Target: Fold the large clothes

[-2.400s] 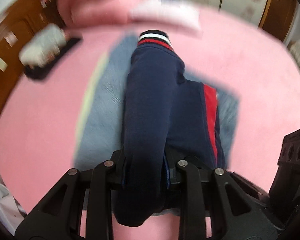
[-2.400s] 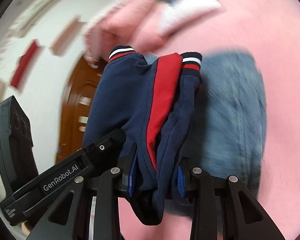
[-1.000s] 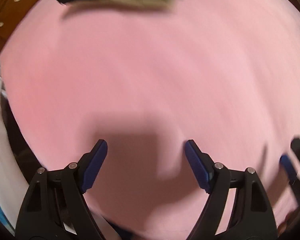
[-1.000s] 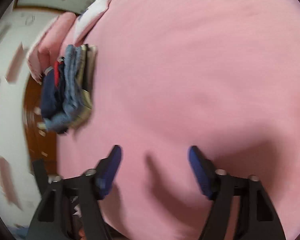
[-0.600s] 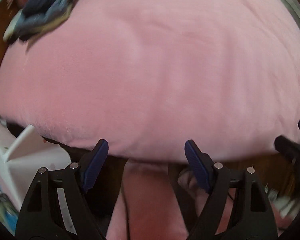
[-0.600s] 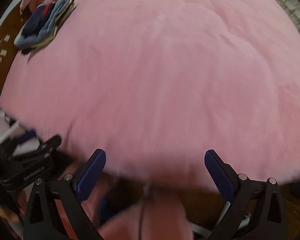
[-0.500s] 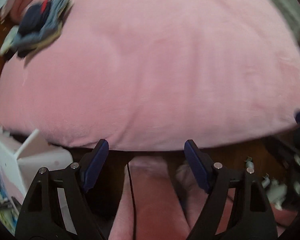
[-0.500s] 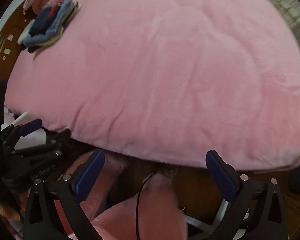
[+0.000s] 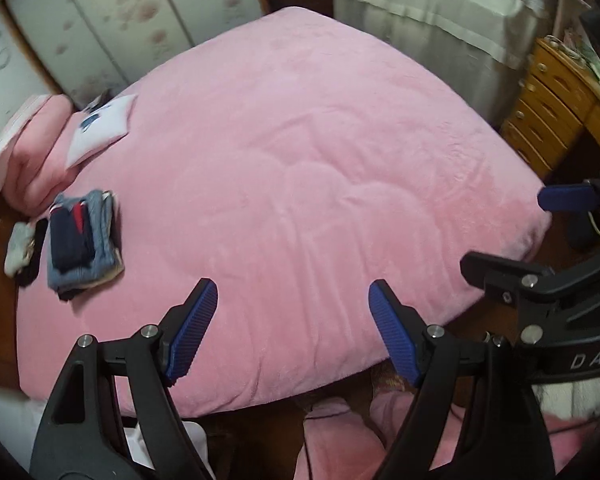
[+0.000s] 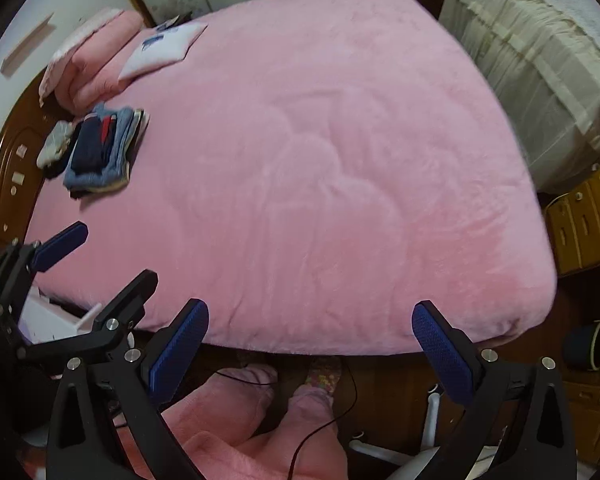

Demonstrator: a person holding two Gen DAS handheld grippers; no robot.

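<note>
A folded stack of clothes (image 9: 80, 244) lies near the left edge of the pink bed (image 9: 300, 160), navy trousers with a red stripe on top of blue denim. In the right wrist view the stack (image 10: 104, 152) sits at the upper left. My left gripper (image 9: 292, 320) hangs open high above the bed's near edge, with nothing between its blue pads. My right gripper (image 10: 310, 332) is open very wide and empty, also above the near edge. Each gripper shows in the other's view: the right gripper (image 9: 508, 232) at the right, the left gripper (image 10: 120, 252) at the left. Both are far from the stack.
A white pillow (image 9: 100, 128) and a rolled pink blanket (image 9: 36, 152) lie at the head, by a wooden headboard (image 10: 12, 160). Small grey and black garments (image 9: 22, 246) rest beside the stack. A cloth-covered unit (image 10: 540, 60) and wooden drawers (image 9: 548, 112) stand right. A person's pink-clad legs (image 10: 240, 432) are below.
Both grippers let go of the navy trousers, which now lie on the stack. They have pulled back and risen above the bed's near edge. The right jaws have spread wider.
</note>
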